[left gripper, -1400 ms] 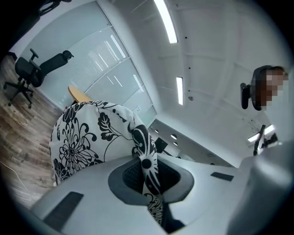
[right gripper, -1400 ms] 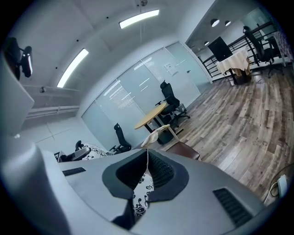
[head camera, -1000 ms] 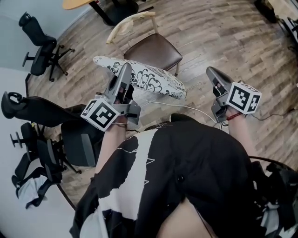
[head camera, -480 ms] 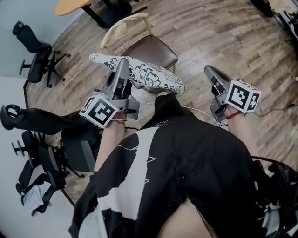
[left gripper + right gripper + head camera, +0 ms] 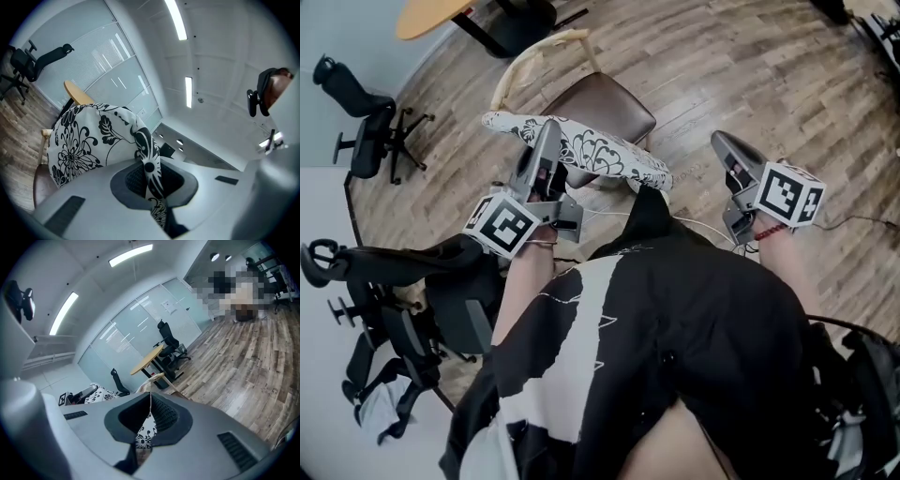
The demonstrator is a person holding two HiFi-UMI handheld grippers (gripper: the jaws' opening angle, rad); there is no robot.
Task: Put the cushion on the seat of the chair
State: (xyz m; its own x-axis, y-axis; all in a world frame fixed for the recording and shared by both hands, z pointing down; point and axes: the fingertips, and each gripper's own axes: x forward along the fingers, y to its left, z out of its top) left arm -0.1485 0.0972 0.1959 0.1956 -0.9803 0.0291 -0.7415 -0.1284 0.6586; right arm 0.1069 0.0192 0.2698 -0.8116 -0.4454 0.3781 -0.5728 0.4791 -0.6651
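The cushion (image 5: 600, 155) is white with a black flower print and hangs roughly flat in front of the chair. Its far edge overlaps the front of the brown seat (image 5: 605, 94) in the head view. The chair has a pale wooden back (image 5: 534, 52). My left gripper (image 5: 548, 136) is shut on the cushion's near edge. In the left gripper view the fabric (image 5: 84, 140) is pinched between the pads (image 5: 161, 176). My right gripper (image 5: 719, 142) is shut and empty, to the right of the cushion and apart from it. Its closed tips (image 5: 150, 397) point past the cushion (image 5: 143, 437) toward the chair.
Black office chairs stand at the left (image 5: 361, 141) and close by my left side (image 5: 441, 272). A round wooden table (image 5: 431, 14) stands behind the chair. A white cable (image 5: 694, 222) lies on the wood floor (image 5: 750, 75) near my feet.
Both grippers have moved forward toward the chair. The cushion went with the left gripper and now overlaps the seat's front edge instead of hanging short of it.
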